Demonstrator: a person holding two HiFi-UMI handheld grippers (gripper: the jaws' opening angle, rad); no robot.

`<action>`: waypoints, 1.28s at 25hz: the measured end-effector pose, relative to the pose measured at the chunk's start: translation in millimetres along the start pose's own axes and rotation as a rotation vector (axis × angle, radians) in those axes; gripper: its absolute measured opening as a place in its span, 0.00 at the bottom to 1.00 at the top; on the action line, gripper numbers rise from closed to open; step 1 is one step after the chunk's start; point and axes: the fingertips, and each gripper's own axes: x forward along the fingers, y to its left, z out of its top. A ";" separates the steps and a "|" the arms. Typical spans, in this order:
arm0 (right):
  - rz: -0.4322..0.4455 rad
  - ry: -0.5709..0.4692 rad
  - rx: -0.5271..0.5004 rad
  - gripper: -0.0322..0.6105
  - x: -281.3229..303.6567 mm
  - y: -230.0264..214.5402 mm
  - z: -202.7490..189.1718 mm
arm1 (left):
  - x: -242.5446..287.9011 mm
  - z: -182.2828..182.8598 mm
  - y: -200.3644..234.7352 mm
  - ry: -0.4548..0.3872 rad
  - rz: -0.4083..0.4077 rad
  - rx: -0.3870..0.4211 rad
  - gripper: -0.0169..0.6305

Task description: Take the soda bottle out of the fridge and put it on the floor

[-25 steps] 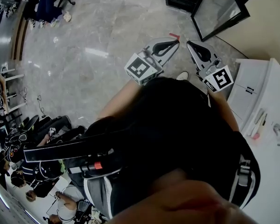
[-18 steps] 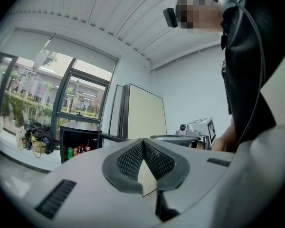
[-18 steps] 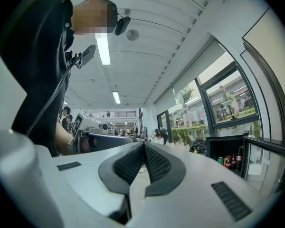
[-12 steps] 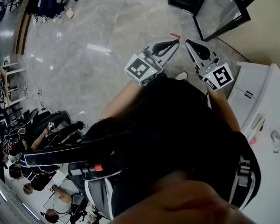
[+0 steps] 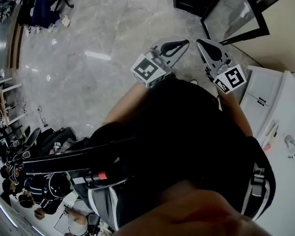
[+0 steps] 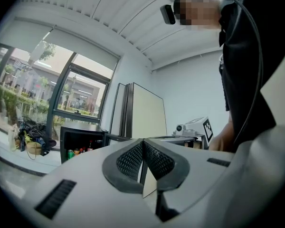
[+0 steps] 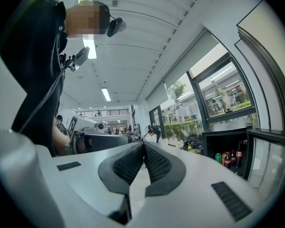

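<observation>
The left hand-held gripper (image 6: 143,145) is pinched together on nothing, and the right hand-held gripper (image 7: 144,147) matches it, also empty. Both stay raised ahead of the person while the head view creeps a little nearer the open fridge (image 7: 226,148). The soda bottle (image 7: 238,153) stands inside beside the cans (image 7: 218,157); the reach looks not yet begun.

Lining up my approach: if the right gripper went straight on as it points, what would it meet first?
Likely nothing near: the right gripper aims across the floor; the fridge sits right of that line. Depth is unclear.
</observation>
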 end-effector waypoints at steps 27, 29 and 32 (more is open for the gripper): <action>-0.087 0.019 0.019 0.07 152.3 -145.7 -4.4 | 61.5 9.9 209.2 0.021 -0.046 -0.009 0.03; -0.073 0.023 0.025 0.07 155.6 -167.2 -4.2 | 80.7 9.8 220.5 0.025 -0.035 -0.008 0.03; -0.054 0.039 0.028 0.07 157.0 -203.5 0.4 | 114.6 14.0 235.3 0.025 -0.018 -0.011 0.03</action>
